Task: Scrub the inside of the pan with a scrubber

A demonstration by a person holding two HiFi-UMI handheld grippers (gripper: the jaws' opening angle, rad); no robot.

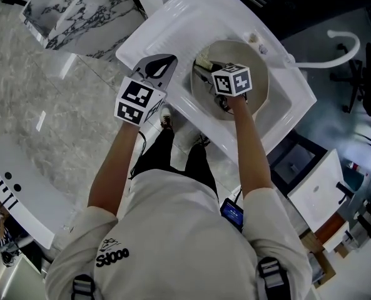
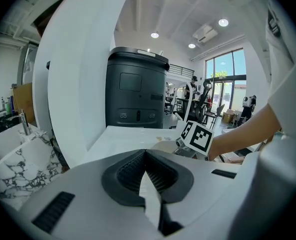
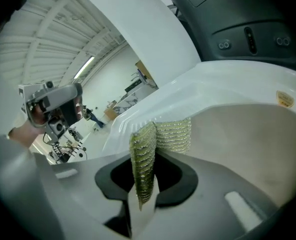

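Note:
A round beige pan (image 1: 257, 95) lies in the basin of a white sink (image 1: 172, 24). My right gripper (image 1: 205, 67) reaches into the pan at its far left side and is shut on a folded yellow-green mesh scrubber (image 1: 201, 59). In the right gripper view the scrubber (image 3: 160, 136) sticks up from between the jaws (image 3: 148, 156), beside the pan's inner wall (image 3: 247, 134). My left gripper (image 1: 162, 62) hovers over the sink's left rim, apart from the pan. Its jaws (image 2: 146, 156) are shut with nothing in them.
A white curved faucet (image 1: 338, 45) stands at the sink's far right. A marbled counter (image 1: 79, 11) lies beyond the sink on the left. A dark grey bin (image 2: 135, 94) stands past the sink. A white cabinet (image 1: 316, 189) is at my right.

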